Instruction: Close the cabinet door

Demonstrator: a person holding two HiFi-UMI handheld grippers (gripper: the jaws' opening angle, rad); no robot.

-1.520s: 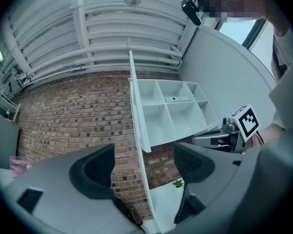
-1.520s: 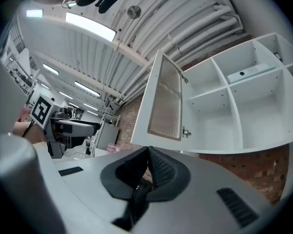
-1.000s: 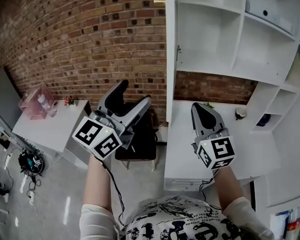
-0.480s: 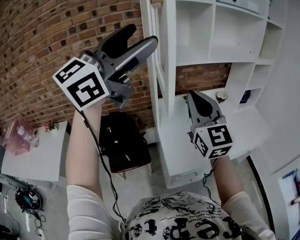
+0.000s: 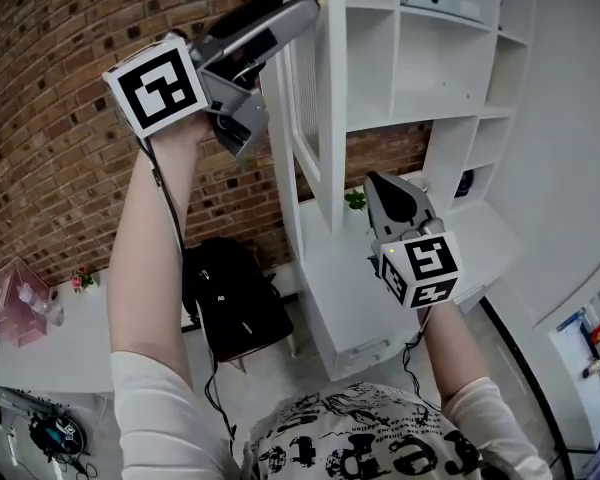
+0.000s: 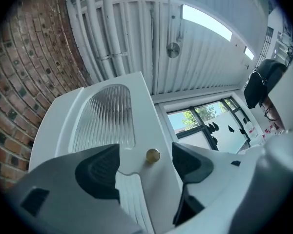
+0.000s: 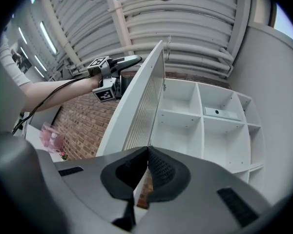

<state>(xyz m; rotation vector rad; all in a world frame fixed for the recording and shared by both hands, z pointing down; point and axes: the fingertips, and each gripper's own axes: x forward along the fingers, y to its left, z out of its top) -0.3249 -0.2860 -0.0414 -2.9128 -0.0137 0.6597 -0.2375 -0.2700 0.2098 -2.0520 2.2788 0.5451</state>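
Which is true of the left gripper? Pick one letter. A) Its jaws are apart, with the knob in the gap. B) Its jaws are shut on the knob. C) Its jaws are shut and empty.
A: the left gripper view shows the left gripper with jaws apart and the knob on the door between them.

From my head I look down over both arms, my left gripper (image 5: 292, 4) camera faces the cabinet door (image 6: 107, 116) from close up, my right gripper (image 5: 380, 186) camera views it from lower and farther back, and all three views share that door.
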